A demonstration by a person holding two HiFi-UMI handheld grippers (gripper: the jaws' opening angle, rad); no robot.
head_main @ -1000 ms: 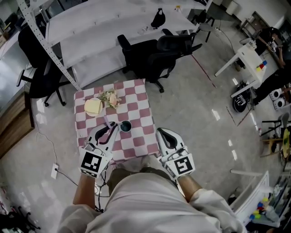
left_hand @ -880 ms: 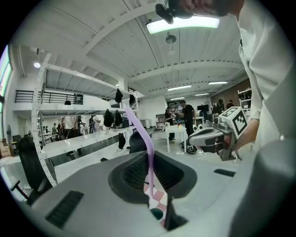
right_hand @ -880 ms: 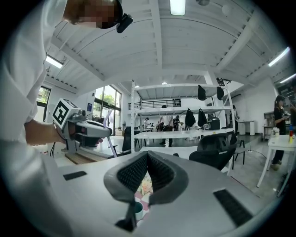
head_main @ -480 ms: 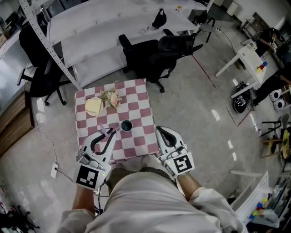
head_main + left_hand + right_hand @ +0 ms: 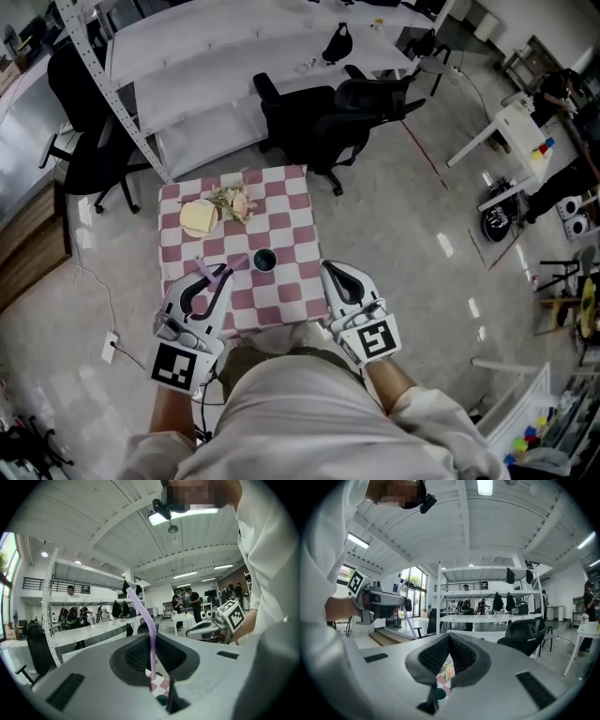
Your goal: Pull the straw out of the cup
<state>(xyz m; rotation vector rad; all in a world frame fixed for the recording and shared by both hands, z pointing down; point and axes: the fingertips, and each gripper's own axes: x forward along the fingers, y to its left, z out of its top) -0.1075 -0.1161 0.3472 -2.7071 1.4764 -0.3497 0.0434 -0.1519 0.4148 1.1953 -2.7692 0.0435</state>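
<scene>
Lilac straw [image 5: 151, 634], just one, is pinched in the left claw [image 5: 225, 271], out of the single dark cup [image 5: 264, 260] on the checked worktop [image 5: 289, 217]; the right claw [image 5: 328, 272] is pressed together, empty.

Left gripper view: left gripper [image 5: 151, 639] hid most of the cup [image 5: 162, 699] and the lower end of the straw [image 5: 152, 656]. Head view: I couldn't identify the yellow thing [image 5: 197, 217], too small.

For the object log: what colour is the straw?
Light purple. The straw shows best in the left gripper view.
</scene>
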